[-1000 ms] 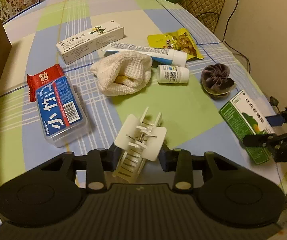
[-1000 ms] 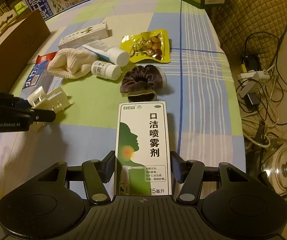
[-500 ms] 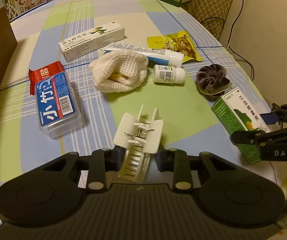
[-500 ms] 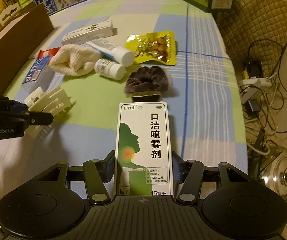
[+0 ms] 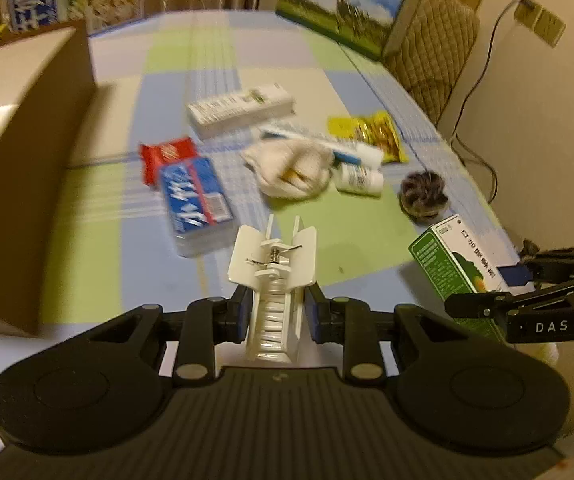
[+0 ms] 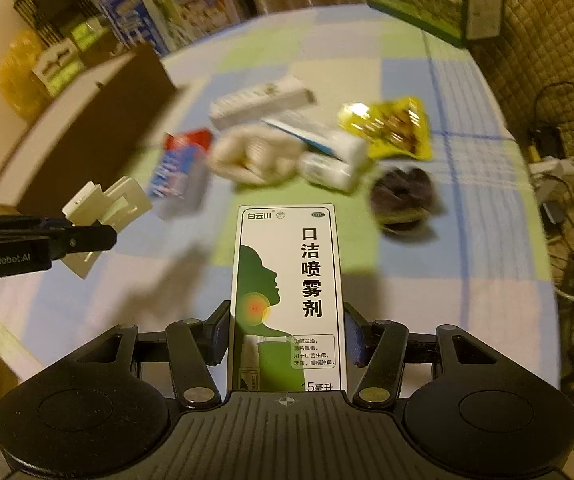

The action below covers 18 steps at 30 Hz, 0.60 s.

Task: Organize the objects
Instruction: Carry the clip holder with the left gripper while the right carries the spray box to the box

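Above the checked tablecloth (image 5: pixel 99 184), at the left, the left gripper (image 5: pixel 275 312) pinches a white hair claw clip (image 5: pixel 273 260) by its toothed end, its jaws having just been closing onto it. The clip looks light, stiff and springy; squeezing its teeth seems safer than its flared wings. Both grippers tilt steeply downward, clear of the cloth. At the right, the right gripper (image 6: pixel 287 344) clamps a green-and-white spray box (image 6: pixel 287 280) across its 2 long sides. Thin cardboard, light and crushable, so a gentle grip low on the box suits it. The brown cardboard box (image 5: pixel 19 184) stands far left.
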Each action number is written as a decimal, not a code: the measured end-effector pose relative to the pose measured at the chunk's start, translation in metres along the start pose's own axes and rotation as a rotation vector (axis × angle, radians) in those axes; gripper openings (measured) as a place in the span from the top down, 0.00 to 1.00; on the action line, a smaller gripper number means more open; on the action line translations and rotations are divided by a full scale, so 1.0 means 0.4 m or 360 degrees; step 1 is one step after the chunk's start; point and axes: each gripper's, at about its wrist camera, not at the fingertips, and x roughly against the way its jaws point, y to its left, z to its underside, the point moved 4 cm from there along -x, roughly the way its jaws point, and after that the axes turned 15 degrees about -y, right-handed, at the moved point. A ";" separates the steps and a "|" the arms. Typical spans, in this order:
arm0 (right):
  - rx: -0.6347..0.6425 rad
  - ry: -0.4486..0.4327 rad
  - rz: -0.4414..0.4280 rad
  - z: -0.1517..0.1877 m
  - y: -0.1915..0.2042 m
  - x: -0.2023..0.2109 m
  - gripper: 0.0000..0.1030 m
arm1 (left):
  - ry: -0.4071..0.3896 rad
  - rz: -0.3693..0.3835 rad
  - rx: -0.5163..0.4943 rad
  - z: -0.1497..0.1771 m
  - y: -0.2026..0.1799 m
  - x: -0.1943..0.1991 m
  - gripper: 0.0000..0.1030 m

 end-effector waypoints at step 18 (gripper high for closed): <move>0.0286 -0.0184 -0.0535 -0.208 0.591 -0.143 0.49 | -0.0323 -0.0328 0.0142 -0.172 0.424 0.272 0.78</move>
